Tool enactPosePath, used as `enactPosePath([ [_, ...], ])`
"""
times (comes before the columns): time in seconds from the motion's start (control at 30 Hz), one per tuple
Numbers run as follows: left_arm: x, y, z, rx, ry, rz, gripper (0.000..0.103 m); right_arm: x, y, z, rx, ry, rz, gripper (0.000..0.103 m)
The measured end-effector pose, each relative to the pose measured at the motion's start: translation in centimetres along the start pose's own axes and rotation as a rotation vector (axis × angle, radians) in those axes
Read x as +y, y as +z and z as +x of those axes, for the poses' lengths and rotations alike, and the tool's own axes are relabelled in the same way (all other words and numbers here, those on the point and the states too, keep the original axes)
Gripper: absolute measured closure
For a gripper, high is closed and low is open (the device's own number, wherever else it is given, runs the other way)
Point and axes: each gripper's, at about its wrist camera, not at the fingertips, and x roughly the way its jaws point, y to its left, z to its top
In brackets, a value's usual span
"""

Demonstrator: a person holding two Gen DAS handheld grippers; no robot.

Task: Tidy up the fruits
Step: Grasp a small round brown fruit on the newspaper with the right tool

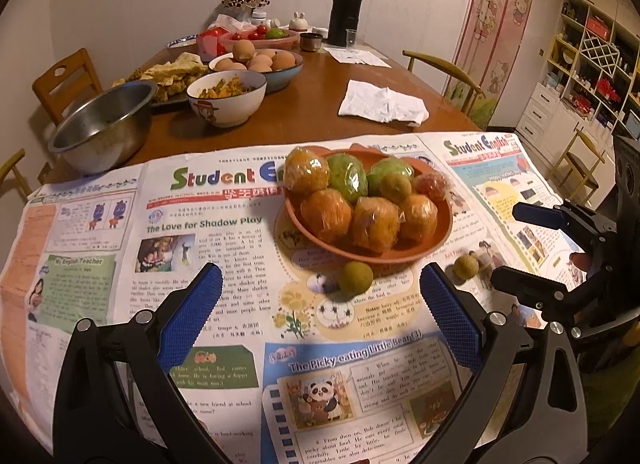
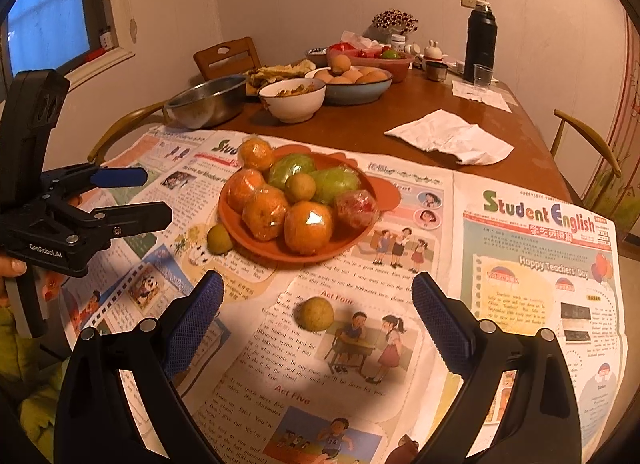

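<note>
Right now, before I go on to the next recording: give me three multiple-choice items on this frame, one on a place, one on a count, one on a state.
1. Where does the white cloth lie?
A. on bare wood beyond the newspaper
B. in the steel bowl
C. on the fruit plate

2. How many small brownish-green fruits lie loose on the newspaper, off the plate?
A. none
B. two
C. five

3. How is the right claw?
A. shut on an orange
B. open, holding nothing
C. shut on the cloth

Answers: 1 A, it rests on the brown table. 2 B, one fruit by the plate's rim, another fruit nearer the claw. 3 B, its blue pads stand wide apart.
</note>
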Motion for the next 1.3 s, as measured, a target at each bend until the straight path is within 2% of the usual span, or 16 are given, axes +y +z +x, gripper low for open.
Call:
enactPosePath([
  [0.43,-0.4,-1.8,1.5,0.051,-0.042,0.003,0.011,0.7,-1.6,1.9,0.076,0.004,-0.01,0.01],
  [0.53,-0.7,-1.9,1.9,0.057,-0.058,0.007,0.017,0.3,-1.8,2.3,0.095,0.003,-0.001,0.031],
  [0.6,-0.8,-1.9,2.2,0.059,-0.067,0.007,0.021,0.1,-1.9,2.6,0.105,0.008,0.002,0.036],
  [0.67,-0.9,-1.8,2.5,0.062,-0.073,0.006,0.028,0.1,-2.0,2.8,0.11,0.013,0.002,0.05],
  [0.97,-1.3,-1.5,4.1,0.095,-0.101,0.016,0.049,0.2,-2.0,3.8,0.116,0.008,-0.033,0.079],
  [1.03,-1.4,-1.4,4.5,0.1,-0.107,0.02,0.052,0.2,-2.1,3.8,0.114,0.013,-0.035,0.082],
  [1.3,-1.3,-1.1,5.7,0.116,-0.111,0.018,0.071,0.0,-2.0,3.5,0.102,0.049,-0.029,0.082],
])
